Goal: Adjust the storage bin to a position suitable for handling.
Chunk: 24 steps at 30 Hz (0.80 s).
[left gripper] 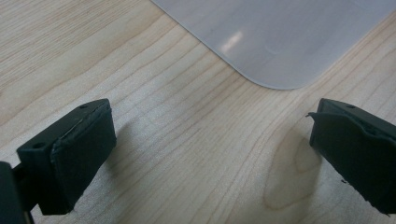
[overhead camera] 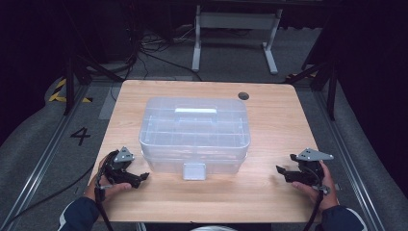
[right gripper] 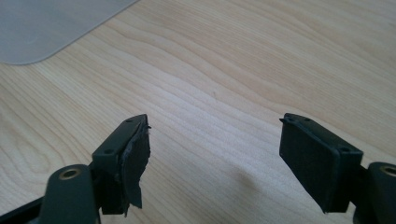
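A clear plastic storage box [overhead camera: 195, 134] with a lid handle [overhead camera: 195, 114] and a front latch [overhead camera: 194, 171] stands shut in the middle of the wooden table [overhead camera: 269, 192]. My left gripper [overhead camera: 139, 178] rests near the box's front left corner, jaws wide apart with nothing between them. In the left gripper view the left gripper [left gripper: 210, 121] faces bare wood, and a rounded corner of the box [left gripper: 280, 37] lies just beyond. My right gripper [overhead camera: 286, 163] sits to the right of the box, open and empty. In the right gripper view the right gripper [right gripper: 215, 135] points at the tabletop, the box [right gripper: 46, 23] at the upper left.
A dark round cable hole [overhead camera: 243, 96] sits near the table's far edge. Beyond the table stand a white frame [overhead camera: 235, 29] and loose cables [overhead camera: 144, 53] on the grey floor. A floor mark "4" [overhead camera: 80, 135] lies to the left.
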{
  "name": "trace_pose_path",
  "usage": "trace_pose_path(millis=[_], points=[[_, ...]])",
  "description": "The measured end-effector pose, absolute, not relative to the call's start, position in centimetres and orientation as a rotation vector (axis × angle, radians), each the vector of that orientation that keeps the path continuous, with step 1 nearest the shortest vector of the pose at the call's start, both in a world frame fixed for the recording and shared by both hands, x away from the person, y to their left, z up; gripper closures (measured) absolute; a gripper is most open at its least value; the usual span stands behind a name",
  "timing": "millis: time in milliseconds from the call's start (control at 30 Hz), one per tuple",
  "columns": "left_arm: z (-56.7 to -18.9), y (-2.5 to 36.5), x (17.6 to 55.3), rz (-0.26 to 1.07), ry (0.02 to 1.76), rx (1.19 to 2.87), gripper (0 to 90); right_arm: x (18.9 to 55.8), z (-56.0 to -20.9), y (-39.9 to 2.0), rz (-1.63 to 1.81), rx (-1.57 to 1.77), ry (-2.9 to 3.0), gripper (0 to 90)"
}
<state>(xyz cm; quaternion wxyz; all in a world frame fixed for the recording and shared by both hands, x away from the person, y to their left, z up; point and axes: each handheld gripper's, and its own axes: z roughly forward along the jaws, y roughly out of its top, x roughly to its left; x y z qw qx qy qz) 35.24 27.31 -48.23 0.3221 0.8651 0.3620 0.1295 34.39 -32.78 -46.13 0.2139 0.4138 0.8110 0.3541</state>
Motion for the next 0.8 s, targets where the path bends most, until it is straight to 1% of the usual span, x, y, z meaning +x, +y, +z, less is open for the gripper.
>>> trace_pose_path(millis=[733, 800], points=[[-48.2, 27.3, 35.2, 0.340, 0.951, 2.271, 0.8, 33.6, -42.7, -31.7, 1.058, 1.024, 2.209, 24.9], [-48.2, 27.3, 35.2, 0.340, 0.952, 2.270, 0.8, 33.6, -41.9, -31.5, 1.070, 1.008, 2.200, 25.1]])
